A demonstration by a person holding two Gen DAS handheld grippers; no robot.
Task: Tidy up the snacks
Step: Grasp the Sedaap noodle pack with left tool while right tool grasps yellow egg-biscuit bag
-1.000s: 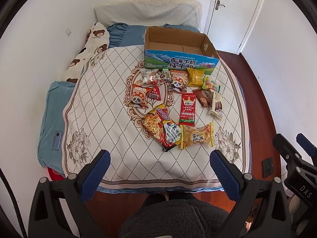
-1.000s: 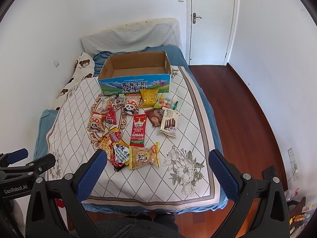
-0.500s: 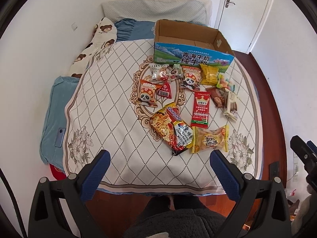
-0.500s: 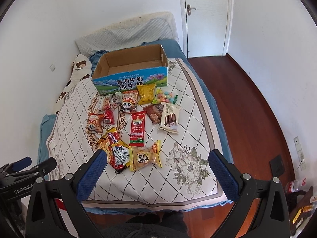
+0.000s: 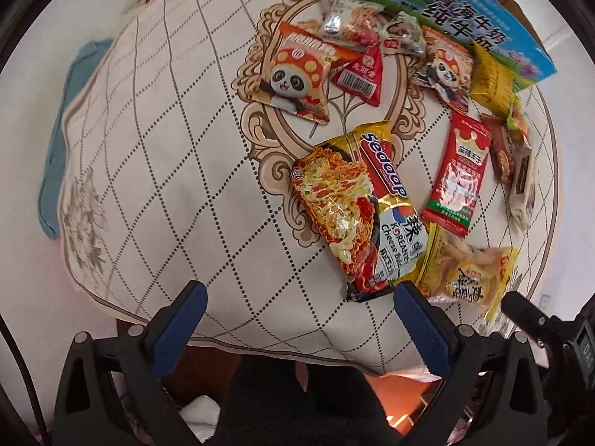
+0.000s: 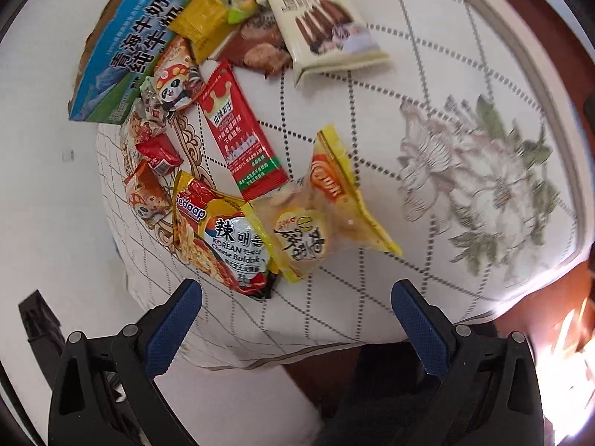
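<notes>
Both the left hand-held gripper (image 5: 299, 297) and the right hand-held gripper (image 6: 295, 295) hung wide apart and empty above the bed (image 5: 167, 148), where snacks (image 5: 457, 174) lay scattered beside a noodle packet (image 5: 357, 208), before a milk carton box (image 5: 465, 18).

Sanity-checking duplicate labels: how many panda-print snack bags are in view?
2. One panda bag lies at the left of the pile, touching the red triangular packet. The other panda bag lies just in front of the milk carton box. More may be hidden underneath.
</notes>
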